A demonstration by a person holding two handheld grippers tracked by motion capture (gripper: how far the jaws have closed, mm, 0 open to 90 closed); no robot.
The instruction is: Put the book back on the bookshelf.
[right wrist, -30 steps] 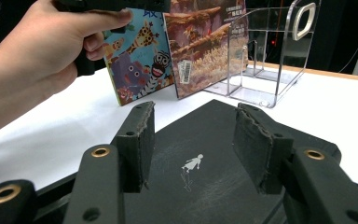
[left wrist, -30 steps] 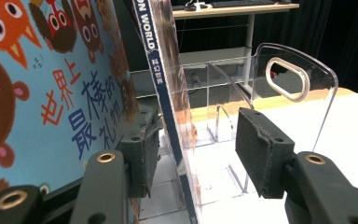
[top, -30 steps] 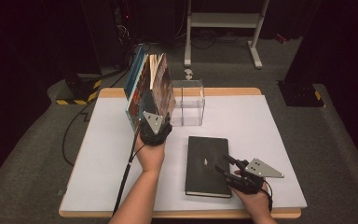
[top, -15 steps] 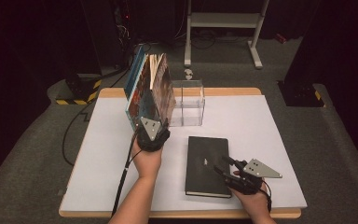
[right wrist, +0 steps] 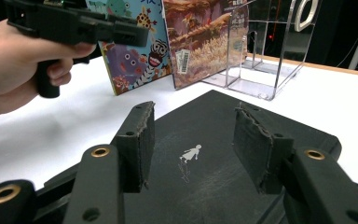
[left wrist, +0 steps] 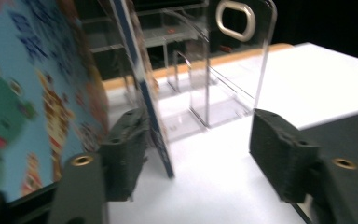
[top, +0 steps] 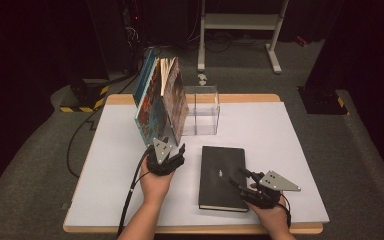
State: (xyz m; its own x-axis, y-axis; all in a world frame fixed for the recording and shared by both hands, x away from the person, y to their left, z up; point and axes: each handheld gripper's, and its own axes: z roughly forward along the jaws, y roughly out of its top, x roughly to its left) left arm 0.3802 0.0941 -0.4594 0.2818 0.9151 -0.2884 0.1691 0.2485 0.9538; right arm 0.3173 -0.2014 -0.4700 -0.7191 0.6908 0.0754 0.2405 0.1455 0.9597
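We take the clear stand (top: 202, 111) at the back of the bench (top: 290, 150) as our landmark. The picture books (top: 161, 100) lean against its left side, tilted, their lower edges on the bench. Our left gripper (top: 166, 156) sits just in front of the books, at their near bottom corner. Its jaws have just been opening, and in the left gripper view they stand apart: the left pad lies close beside the edge of a blue-spined book (left wrist: 142, 88), though we cannot tell whether it touches, and the right pad is clear of everything, with bare bench between.

The black book (top: 222, 177) lies flat in front of the stand, well apart from it. Our right gripper (top: 241, 181) is at that book's near right corner. In the right gripper view its jaws are spread over the black cover (right wrist: 200, 140), one on each side of a small white figure (right wrist: 190, 153), clamping nothing.
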